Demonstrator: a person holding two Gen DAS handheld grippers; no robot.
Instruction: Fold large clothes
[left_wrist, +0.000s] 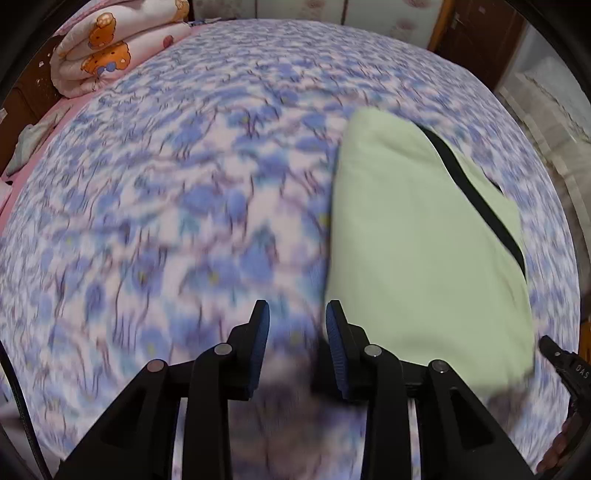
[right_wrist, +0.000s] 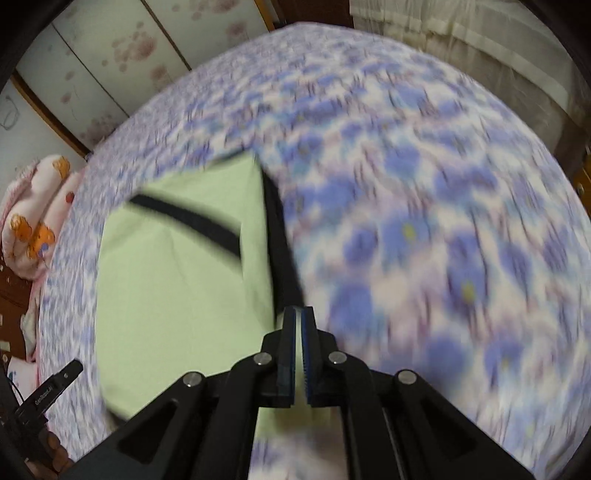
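Your pale green garment (left_wrist: 417, 236) lies folded on the floral bedspread (left_wrist: 184, 184). Your left gripper (left_wrist: 297, 314) is spread, empty, just beside the garment's edge. Your right gripper (right_wrist: 300, 314) is pressed together at its black-trimmed edge; whether it pinches cloth is unclear.

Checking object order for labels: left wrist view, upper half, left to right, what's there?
Folded quilt with bear print → floral bedsheet → green garment with black trim → wooden door.
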